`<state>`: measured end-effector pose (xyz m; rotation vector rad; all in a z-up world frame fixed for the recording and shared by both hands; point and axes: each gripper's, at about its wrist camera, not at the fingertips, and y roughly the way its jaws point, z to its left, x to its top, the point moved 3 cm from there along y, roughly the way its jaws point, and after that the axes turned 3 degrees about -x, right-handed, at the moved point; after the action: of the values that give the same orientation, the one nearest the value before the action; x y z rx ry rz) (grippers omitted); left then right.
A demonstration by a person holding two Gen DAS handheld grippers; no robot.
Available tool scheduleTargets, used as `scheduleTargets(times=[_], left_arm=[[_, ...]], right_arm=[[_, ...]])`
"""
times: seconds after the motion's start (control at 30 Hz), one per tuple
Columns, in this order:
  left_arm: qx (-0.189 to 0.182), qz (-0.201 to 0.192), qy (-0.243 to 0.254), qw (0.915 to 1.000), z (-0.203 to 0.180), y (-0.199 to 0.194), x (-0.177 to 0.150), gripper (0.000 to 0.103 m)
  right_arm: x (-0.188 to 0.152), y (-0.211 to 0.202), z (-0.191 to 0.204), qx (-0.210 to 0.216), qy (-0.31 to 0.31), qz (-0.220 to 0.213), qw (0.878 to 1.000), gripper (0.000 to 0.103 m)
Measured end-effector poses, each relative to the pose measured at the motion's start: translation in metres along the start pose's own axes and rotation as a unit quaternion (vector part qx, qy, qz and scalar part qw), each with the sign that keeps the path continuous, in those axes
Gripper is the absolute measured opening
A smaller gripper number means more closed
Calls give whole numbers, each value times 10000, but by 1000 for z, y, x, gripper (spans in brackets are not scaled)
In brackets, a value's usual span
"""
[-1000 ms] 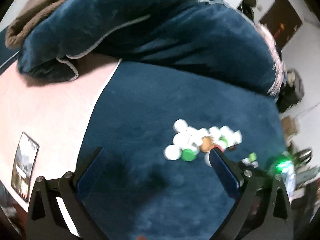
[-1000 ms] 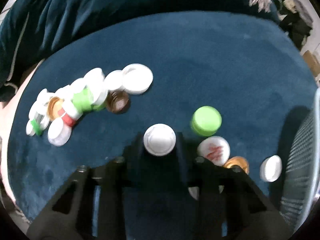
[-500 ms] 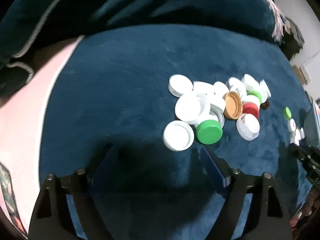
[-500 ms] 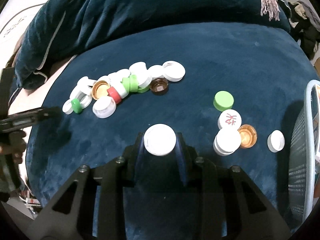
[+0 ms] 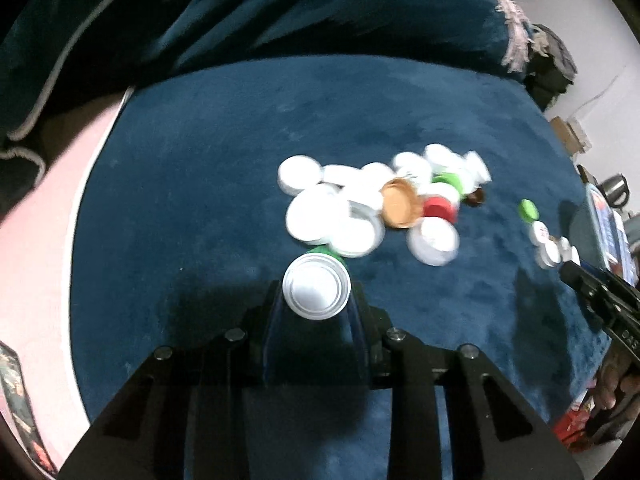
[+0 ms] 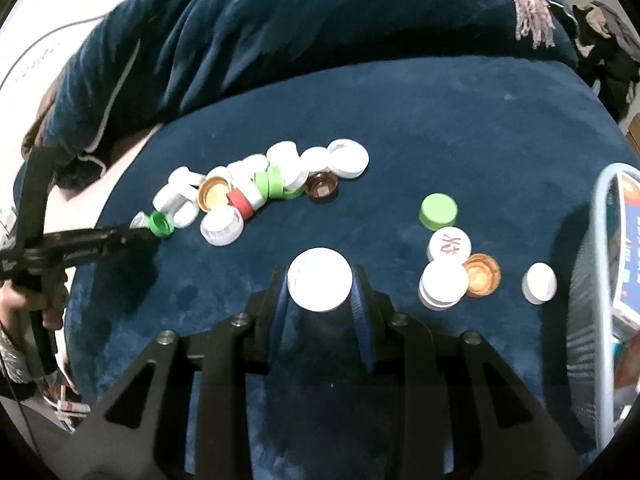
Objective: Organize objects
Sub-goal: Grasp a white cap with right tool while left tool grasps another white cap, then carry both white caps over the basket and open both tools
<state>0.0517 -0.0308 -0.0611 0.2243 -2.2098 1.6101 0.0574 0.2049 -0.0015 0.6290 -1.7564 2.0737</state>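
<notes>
A pile of bottle caps [image 5: 372, 208], mostly white with green, red and brown ones, lies on the dark blue blanket [image 5: 200, 160]. My left gripper [image 5: 316, 292] is at the pile's near edge. Its jaws are closing, and a white cap [image 5: 314, 280] sits pinched between the pads, above a green cap [image 5: 320, 250]. My right gripper [image 6: 320, 278] is shut on another white cap [image 6: 320, 286] and held above the blanket. To its right lies a small group [image 6: 452, 264]: a green cap, white caps and a brown one. In the right wrist view the left gripper [image 6: 132, 234] reaches the pile [image 6: 256, 188] from the left.
A light blue wire basket [image 6: 600, 240] with a box in it stands at the right edge. A bunched dark blue blanket [image 6: 320, 20] rises behind the caps. A pink sheet [image 5: 40, 240] lies to the left. A person's hand [image 6: 24, 304] holds the left gripper.
My left gripper came down to the pile's near edge and its wide jaws closed around a white cap. My right gripper drew back and up with its white cap still held.
</notes>
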Motion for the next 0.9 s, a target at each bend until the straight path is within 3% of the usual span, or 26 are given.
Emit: scheduleTargets(times=[0.37,0.57,0.77,0.9], left_arm=[[11,-436,1053,9935,-96,-72,24,32],[-137,-533,1581,9859,-163,-84,31,32],[-793,-390,1940,9770,-255,-68,40,32],[-1301,-234,2357,9628,-339,-54,42,32]], right_arm=[[-6,-68,-24,-2,363,-568,9977,31],[-18,-104,-58,-161,716,-886,9934,31],[-41,-139,-117,-485,1290,-1058,9848,31],[-55,-163,-174,-933,1944,-1086,9704,31]])
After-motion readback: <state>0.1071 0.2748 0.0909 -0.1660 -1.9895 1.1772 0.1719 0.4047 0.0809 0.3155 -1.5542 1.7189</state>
